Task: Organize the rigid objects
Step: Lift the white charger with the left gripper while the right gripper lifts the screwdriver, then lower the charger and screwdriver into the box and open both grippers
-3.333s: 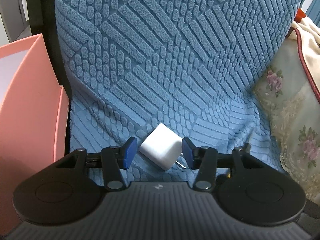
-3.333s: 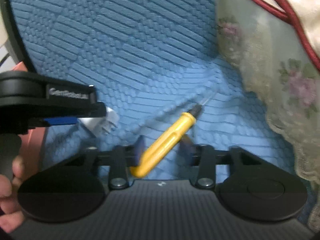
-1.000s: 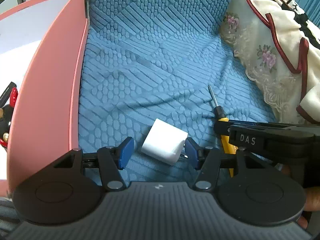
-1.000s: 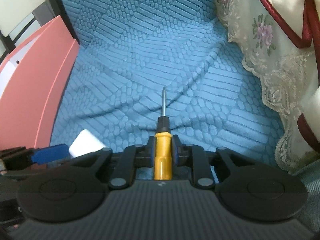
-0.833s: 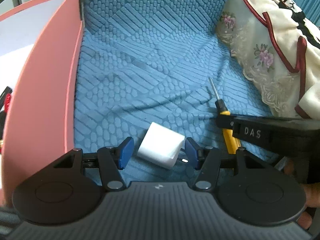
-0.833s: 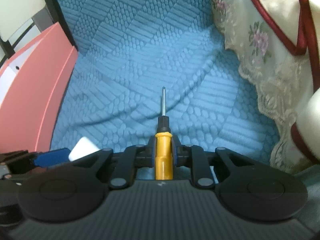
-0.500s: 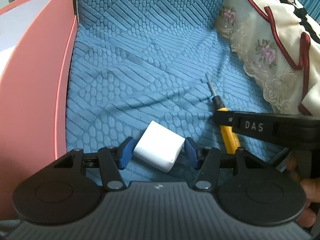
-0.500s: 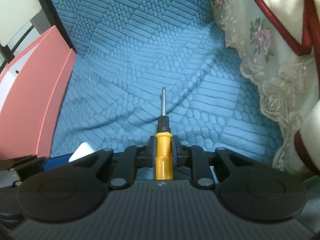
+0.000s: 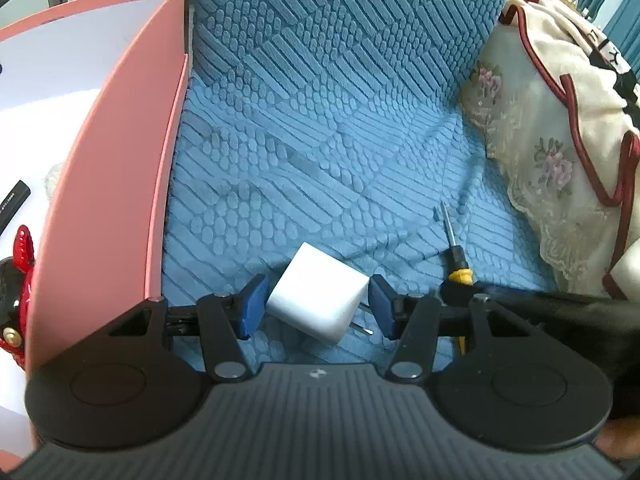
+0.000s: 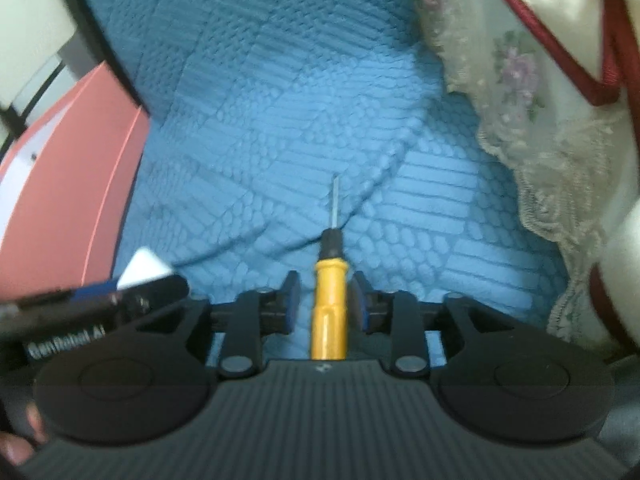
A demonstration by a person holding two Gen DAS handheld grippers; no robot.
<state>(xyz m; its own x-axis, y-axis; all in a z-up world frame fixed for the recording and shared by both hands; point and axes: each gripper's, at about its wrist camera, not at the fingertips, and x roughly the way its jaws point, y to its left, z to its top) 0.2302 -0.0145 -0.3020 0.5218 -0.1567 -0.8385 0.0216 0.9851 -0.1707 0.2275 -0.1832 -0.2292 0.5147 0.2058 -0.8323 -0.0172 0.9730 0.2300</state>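
Note:
A white plug-in charger (image 9: 316, 300) sits tilted between the blue pads of my left gripper (image 9: 316, 306), which is shut on it, prongs toward the right pad. It hangs just above the blue textured cover (image 9: 320, 120), close to the pink box (image 9: 120, 180). In the right wrist view a yellow-handled screwdriver (image 10: 330, 304) lies along the middle of my right gripper (image 10: 325, 306). Its jaws are opening, and a gap shows on each side of the handle. The shaft points away over the cover. The charger's corner (image 10: 144, 268) shows at lower left.
The pink box has a white inside holding a red and black item (image 9: 20, 280) and a black piece (image 9: 12, 200). A cream lace-edged floral cloth with red piping (image 9: 560, 140) covers the right side. The two grippers are side by side, nearly touching.
My right gripper's pads have come off the screwdriver handle. My left gripper has shifted with the charger toward the pink box, whose inside now shows.

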